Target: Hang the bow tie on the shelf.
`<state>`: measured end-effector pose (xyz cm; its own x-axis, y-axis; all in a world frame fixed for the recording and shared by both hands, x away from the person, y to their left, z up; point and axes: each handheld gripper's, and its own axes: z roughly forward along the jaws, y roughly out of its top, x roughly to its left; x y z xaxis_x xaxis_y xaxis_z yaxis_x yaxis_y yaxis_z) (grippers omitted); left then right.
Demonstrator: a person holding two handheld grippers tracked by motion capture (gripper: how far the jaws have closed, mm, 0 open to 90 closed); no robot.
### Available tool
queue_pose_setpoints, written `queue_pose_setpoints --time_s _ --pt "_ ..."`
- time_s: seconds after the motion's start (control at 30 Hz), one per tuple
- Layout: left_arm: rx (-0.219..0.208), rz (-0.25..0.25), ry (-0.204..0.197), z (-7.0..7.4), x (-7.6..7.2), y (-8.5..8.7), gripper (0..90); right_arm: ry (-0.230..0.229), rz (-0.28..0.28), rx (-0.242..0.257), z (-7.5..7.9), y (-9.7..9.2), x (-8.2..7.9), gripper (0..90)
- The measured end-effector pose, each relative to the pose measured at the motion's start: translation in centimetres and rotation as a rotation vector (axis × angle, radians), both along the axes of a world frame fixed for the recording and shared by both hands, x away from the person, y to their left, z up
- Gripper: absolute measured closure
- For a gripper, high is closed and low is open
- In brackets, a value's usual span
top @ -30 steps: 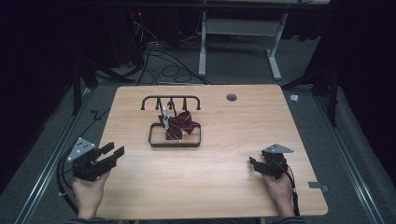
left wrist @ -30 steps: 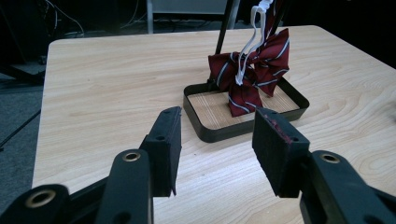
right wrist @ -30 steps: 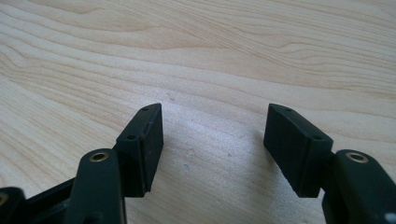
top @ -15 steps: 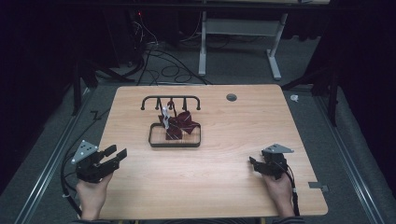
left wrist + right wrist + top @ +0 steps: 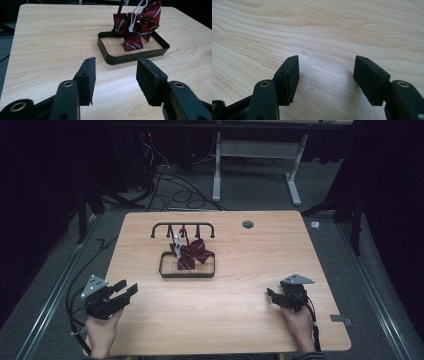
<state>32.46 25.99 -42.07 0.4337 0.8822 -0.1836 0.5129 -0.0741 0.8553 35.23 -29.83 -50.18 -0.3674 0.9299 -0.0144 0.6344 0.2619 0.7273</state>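
A light wooden desk [image 5: 240, 320] is seen from above, and near its middle a dark, shallow rectangular metal tray [image 5: 187, 272] with a wood-lined floor is set down. This tray is taken as the landmark. Behind it, on its far side, a black arched metal rail with hooks [image 5: 182, 227] is raised, and from that rail a dark red bow tie with thin pale stripes [image 5: 192, 254] is hung by a white cord, so that its lower end is dropped inside the tray. Whether the cloth is rested on the tray floor cannot be told from above; in the left gripper view the bow tie [image 5: 136, 27] is shown reaching down to the floor of the tray [image 5: 130, 58].

The left gripper [image 5: 125, 291] is held by a hand at the near left corner of the desk, well apart from the tray and pointed towards it. Its fingers [image 5: 86, 77] are spread wide, have just been opening, and nothing is caught between them; bare desk is seen in the gap.

The right gripper [image 5: 272, 296] is held near the right of the tray, well apart from it, close to the near edge of the desk. Its fingers [image 5: 288, 75] are likewise parted wide over plain wood grain, with nothing gripped.

A small round grey grommet [image 5: 247, 224] is set into the desk beyond the tray, to its right.
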Motion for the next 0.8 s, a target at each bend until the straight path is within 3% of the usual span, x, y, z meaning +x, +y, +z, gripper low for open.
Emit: queue_pose_setpoints --time_s 0.8 --pt "-0.008 0.030 0.038 -1.6 -0.2 0.1 48.2 0.000 -0.001 0.001 0.0 0.0 0.0 39.1"
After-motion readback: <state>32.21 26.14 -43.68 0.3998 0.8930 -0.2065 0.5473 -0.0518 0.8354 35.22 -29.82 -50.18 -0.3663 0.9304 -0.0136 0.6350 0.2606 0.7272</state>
